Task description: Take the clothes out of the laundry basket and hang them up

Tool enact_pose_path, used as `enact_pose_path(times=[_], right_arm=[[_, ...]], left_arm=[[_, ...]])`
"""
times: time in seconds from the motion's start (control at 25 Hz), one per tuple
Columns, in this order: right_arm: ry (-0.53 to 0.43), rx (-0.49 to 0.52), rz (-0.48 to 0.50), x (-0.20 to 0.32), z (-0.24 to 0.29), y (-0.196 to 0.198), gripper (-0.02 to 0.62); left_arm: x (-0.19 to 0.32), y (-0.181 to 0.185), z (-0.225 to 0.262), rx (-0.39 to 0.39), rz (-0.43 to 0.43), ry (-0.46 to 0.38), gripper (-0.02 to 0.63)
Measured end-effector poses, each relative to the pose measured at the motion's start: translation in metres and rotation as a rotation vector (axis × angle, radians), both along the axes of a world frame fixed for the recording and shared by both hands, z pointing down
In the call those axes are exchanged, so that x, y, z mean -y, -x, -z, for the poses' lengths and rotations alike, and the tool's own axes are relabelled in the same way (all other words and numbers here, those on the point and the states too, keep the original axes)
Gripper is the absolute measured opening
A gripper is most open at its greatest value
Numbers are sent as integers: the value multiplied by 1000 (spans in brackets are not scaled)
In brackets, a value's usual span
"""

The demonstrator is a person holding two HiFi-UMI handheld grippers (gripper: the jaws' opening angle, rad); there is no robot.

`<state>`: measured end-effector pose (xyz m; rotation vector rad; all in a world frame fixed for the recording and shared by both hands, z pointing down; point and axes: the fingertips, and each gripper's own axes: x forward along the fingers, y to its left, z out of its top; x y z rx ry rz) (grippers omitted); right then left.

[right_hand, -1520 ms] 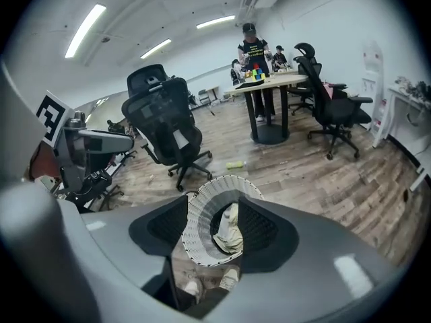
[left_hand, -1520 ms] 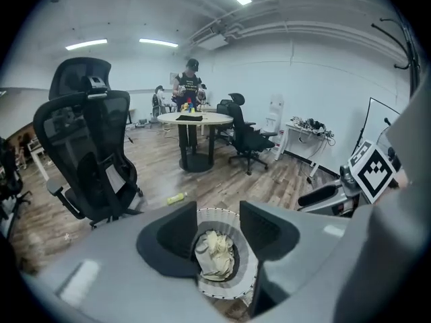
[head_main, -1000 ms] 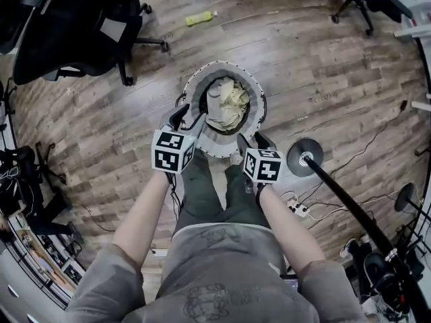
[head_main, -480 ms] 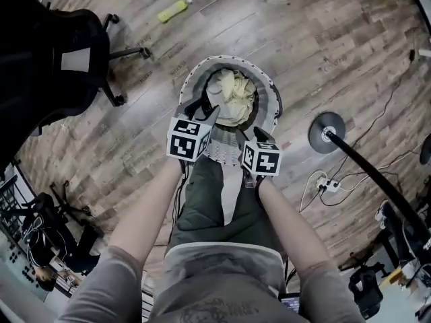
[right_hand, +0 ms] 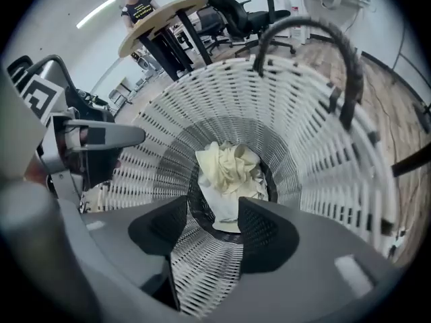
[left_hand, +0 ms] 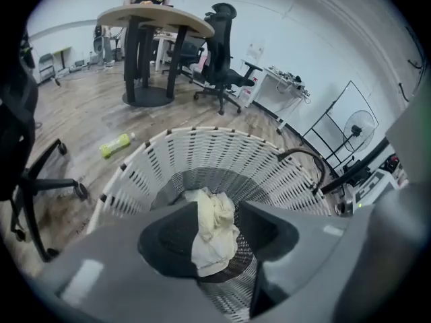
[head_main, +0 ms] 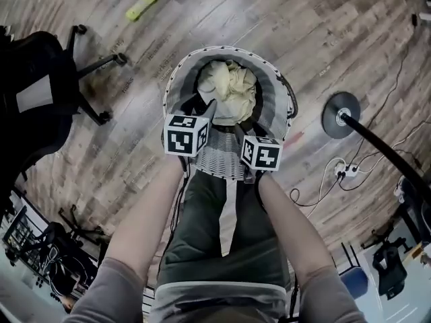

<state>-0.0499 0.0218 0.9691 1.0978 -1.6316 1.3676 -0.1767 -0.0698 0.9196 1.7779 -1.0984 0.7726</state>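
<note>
Clothes (head_main: pixel 229 89): a pale yellow, crumpled bundle at the bottom of the basket, upper middle of the head view. It looks like more than one piece, but you cannot tell them apart from here.
Handling: expect it to be light, soft and limp. It will sag and unfold as you lift, and a loose piece may trail or drop.
Where to take hold: pinch a raised fold on top of the heap, deep enough that the cloth cannot slide out.
Laundry basket (head_main: pixel 281 93): white, slatted and round, standing on the wood floor (head_main: pixel 337 32) just in front of your legs, with a dark handle at its right rim.
Left tongs (head_main: pixel 202 110): jaws apart and empty, over the near rim. In the left gripper view the bundle shows between them but lies well below, untouched.
Right tongs (head_main: pixel 248 132): jaws wide apart and empty, at the near rim beside the left pair and aimed down the basket wall at the bundle, with clear space between.
Around: a yellow bottle (head_main: pixel 143 4) at upper left, an office chair (head_main: pixel 40 93) at left and a stand's round base (head_main: pixel 341 113) at right.
</note>
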Motion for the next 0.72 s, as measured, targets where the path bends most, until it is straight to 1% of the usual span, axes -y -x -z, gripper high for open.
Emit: enact_pose_path(times=[0.08,0.16,0.32,0.48,0.64,0.72], right_arm=[[7,-6,13,-5,-23,-1,267],[12,-10,9,-6,-44,-4,268],[18,-13,-26,-6,-81,-7,270],[23,-17,-13,-7,-119,-2,270],[70,-18,-44,-19,-155,-1,270],[69,-20,-66,-18,-170,-3,288]], left_arm=[[0,-1,-23,-13,35,14,190],[-3,-4,-44,-21,45,33,189],[-11,-11,-78,-29,35,56,190],[-9,-13,-109,-37,38,65,190],[-7,-18,-135,-22,4,60,190],[-9,-20,-147,-32,-3,66,198]])
